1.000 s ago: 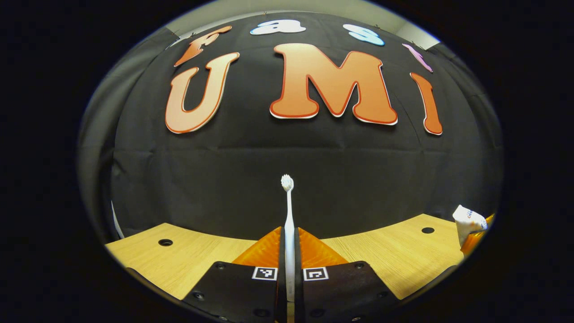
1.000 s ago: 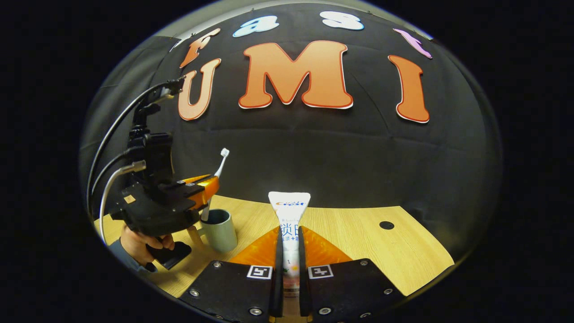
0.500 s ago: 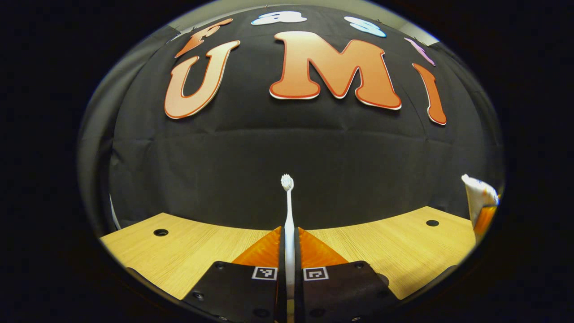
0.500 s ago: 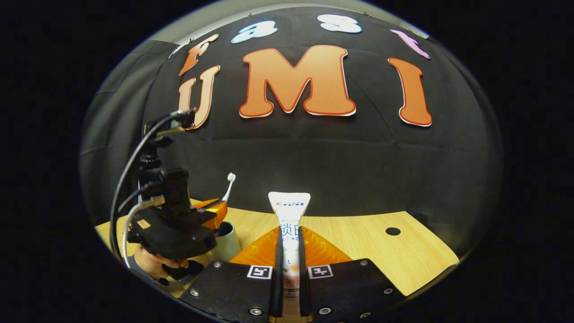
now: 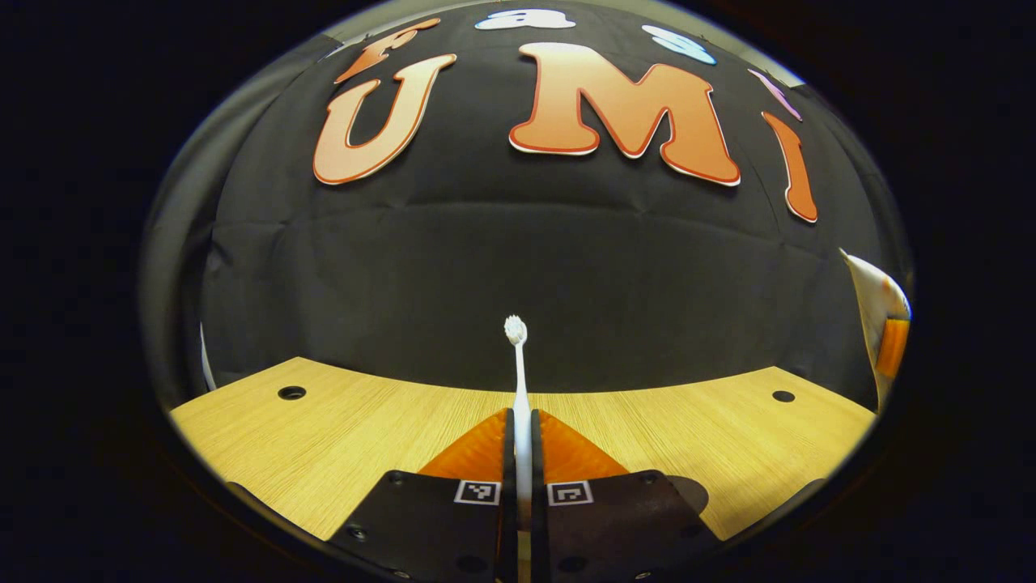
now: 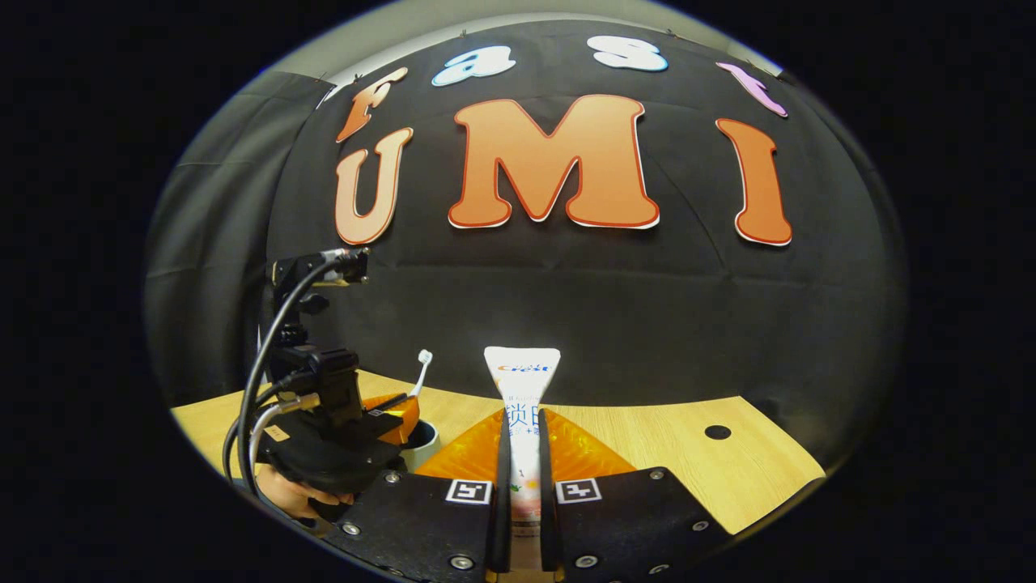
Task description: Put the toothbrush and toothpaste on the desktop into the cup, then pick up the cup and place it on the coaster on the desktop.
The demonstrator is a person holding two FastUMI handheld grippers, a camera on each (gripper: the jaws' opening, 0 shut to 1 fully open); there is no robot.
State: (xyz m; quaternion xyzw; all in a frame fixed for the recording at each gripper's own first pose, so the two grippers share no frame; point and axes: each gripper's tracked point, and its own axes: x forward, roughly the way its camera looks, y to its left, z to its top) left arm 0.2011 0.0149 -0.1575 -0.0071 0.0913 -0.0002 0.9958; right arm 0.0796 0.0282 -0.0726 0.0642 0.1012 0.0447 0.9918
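In the left gripper view my left gripper point(image 5: 518, 421) is shut on a white toothbrush point(image 5: 520, 380) that stands upright, bristles up. In the right gripper view my right gripper point(image 6: 523, 421) is shut on a white toothpaste tube point(image 6: 522, 385), its flat crimped end up. The left gripper point(image 6: 380, 409), held by a hand, sits low at the left there, over a pale green cup point(image 6: 422, 441) with the toothbrush point(image 6: 421, 371) slanting up from it. The toothpaste tube point(image 5: 878, 304) also appears at the far right of the left gripper view. The lower end of the toothbrush is hidden.
A light wooden desktop point(image 6: 647, 445) with small round holes point(image 6: 717, 431) runs to the black cloth wall. Cables point(image 6: 275, 340) rise from the left gripper's back. Another hole point(image 5: 291, 393) lies at the desktop's far left in the left gripper view.
The left gripper has come down with the toothbrush over the cup. The right gripper has risen with the toothpaste, so the cup sits lower and more hidden in its view.
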